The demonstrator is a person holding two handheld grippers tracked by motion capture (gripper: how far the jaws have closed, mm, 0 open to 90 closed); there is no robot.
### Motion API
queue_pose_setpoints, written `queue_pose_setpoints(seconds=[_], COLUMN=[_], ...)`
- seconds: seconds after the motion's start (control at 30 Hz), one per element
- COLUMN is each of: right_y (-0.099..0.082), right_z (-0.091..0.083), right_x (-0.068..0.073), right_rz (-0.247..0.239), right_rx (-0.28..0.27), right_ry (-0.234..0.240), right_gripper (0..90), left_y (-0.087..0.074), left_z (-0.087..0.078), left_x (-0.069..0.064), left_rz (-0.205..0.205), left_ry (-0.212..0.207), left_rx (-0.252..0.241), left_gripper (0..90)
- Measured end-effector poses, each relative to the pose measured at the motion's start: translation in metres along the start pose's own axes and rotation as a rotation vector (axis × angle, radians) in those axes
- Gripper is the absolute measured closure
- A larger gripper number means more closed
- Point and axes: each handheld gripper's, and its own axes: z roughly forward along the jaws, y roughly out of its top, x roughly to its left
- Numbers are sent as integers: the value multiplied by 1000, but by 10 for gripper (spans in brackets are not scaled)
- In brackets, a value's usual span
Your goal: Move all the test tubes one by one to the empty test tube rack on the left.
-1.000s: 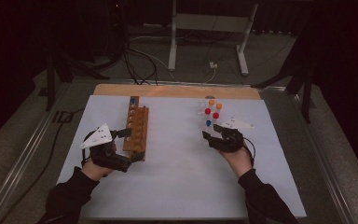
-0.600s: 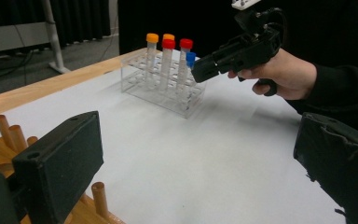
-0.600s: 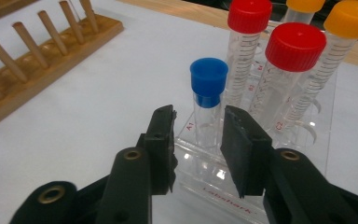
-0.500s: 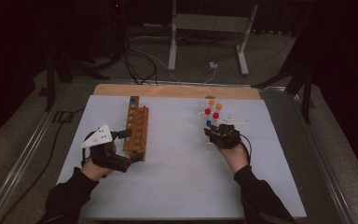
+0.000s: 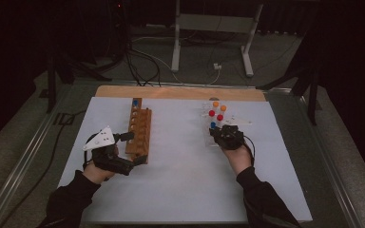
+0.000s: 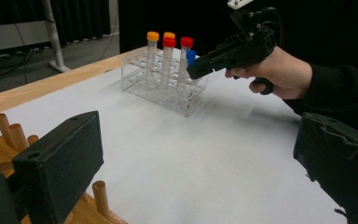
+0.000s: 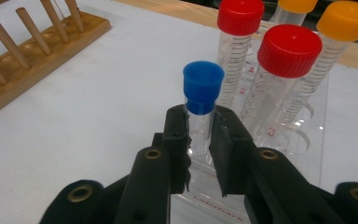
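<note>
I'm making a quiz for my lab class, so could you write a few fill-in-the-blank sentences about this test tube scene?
1. The right gripper is shut on the tube with the ____ cap.
2. That tube stands in a clear plastic rack beside two red-capped tubes and two ____-capped tubes.
3. The left gripper rests by the ____ peg rack.

Missing words: blue; orange; wooden

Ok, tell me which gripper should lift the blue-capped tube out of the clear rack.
Right. The right gripper has just closed its jaws on the blue-capped tube below its cap, in the clear rack. The left gripper sits open by the wooden peg rack, well away.
</note>
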Motion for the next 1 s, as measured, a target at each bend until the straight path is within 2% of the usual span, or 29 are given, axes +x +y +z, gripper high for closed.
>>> queue_pose_setpoints(seconds=[0.2, 0.6, 0.8, 1.0], right_y=[3, 23, 27, 19], right_z=[-7, -43, -54, -55], right_x=[1, 5, 14, 32], right_rz=[-17, -56, -82, -126], right_rx=[-27, -136, -154, -124], right_ry=[1, -2, 36, 105], right_gripper=[769, 770, 769, 770], left_y=[0, 1, 2, 4], left_z=[1, 2, 3, 4], left_x=[0, -1, -3, -5], left_rz=[-1, 1, 3, 2], left_ry=[-2, -17, -26, -36], left_rx=[6, 16, 22, 22], left_gripper=[24, 23, 24, 24])
